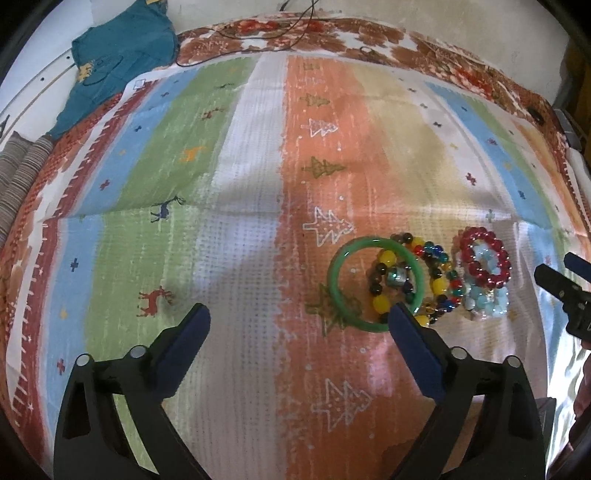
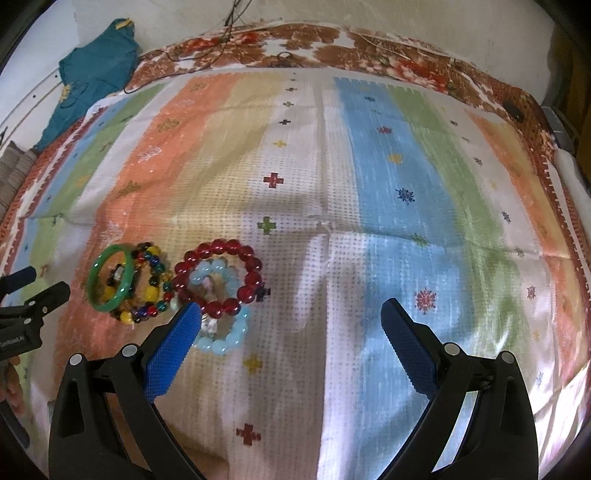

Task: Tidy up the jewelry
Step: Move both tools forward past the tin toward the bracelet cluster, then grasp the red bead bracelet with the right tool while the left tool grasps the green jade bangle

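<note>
A: Far left, at the back left corner of the bed?
B: Teal garment point(image 1: 118, 55), crumpled, half off the striped blanket point(image 1: 258, 155). Beside it, thin dark cables point(image 1: 258, 33) over the brown floral border.

A: Left gripper point(image 1: 299, 314)?
B: Spread wide, holding nothing. Blue pads point(image 1: 184, 332) hanging above the white and green stripes; right-hand pad overlapping the near rim of the green bangle point(image 1: 336, 280) in the left wrist view. Touching or merely above, impossible to say.

A: And the jewelry itself?
B: Clustered toward the near edge of the blanket, on the orange and cream stripes. Green bangle leftmost, lying flat. Inside and under its right side, a yellow-and-dark beaded bracelet point(image 1: 384, 258). Just right of that, a multicoloured glass-bead bracelet point(image 1: 443, 280), touching. Then a red beaded bracelet point(image 2: 221, 280) resting on top of a pale blue beaded bracelet point(image 2: 229, 339), rings overlapping.

A: Right gripper point(image 2: 290, 314)?
B: Also fully parted, empty. Left pad in front of the pale blue and red bracelets in the right wrist view; right pad over the white stripe beside the blue one, well apart from any jewelry.
</note>
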### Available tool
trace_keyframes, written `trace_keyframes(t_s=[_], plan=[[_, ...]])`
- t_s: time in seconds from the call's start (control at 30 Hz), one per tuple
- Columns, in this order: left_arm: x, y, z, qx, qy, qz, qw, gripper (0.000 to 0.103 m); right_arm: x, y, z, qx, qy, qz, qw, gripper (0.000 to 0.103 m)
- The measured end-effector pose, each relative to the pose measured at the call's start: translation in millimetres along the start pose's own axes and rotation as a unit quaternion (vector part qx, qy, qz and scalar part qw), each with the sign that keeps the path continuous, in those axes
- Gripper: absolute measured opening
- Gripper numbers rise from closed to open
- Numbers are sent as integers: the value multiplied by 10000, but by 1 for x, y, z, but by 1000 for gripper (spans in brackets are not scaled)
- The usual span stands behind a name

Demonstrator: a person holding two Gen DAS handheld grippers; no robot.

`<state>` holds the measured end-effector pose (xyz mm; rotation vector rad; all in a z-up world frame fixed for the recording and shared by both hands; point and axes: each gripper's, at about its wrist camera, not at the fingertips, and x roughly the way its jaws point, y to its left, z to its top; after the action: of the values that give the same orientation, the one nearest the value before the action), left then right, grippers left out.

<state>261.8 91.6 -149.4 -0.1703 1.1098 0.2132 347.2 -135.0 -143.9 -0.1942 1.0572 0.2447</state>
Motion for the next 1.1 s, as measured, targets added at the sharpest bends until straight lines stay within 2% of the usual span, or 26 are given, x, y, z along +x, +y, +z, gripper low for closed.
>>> trace_keyframes(t_s=[0.47,0.53,0.63,0.73,0.83,0.9,1.07,1.1], plan=[[25,0,9,50,147,-31,9999,90,28,4,10,-26,161,-59,9999,98],[27,0,9,89,171,-27,9998,83,34,3,11,7,197,-81,9998,91],[31,0,10,166,204,-14,9997,80,40,3,14,45,249,-40,9997,89],[36,0,10,171,228,-40,9996,75,45,8,15,-13,294,-15,9996,77],[42,-3,11,311,234,129,9992,66,48,10,15,-18,306,-38,9995,72],[44,-6,12,430,186,201,9987,64,51,8,16,-17,347,-25,9994,61],[50,-7,15,418,118,272,9987,58,56,13,15,-242,329,-129,9991,58],[50,-8,15,448,103,255,9986,52,56,14,15,-258,324,-124,9991,56]])
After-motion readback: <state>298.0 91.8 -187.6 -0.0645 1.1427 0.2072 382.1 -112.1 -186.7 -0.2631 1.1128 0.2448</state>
